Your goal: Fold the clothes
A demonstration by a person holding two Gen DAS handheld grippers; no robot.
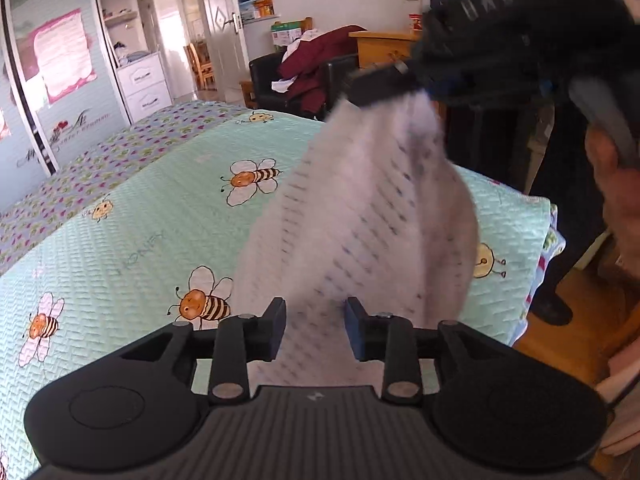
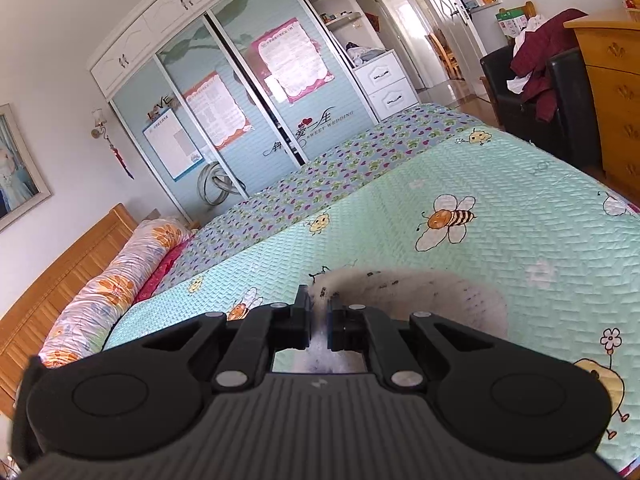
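While "SWEET WEDDING" reads on the wardrobe (image 2: 248, 92) at eleven o'clock, the right gripper (image 2: 318, 316) clamps the white garment (image 1: 360, 216) above the bee-print bedspread (image 1: 140, 240) — the left gripper (image 1: 316, 332) stands released, cloth between its jaws.

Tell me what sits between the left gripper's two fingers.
In the left wrist view, the white patterned garment hangs between the left gripper's spread fingers, untouched by them; the right gripper holds its top.
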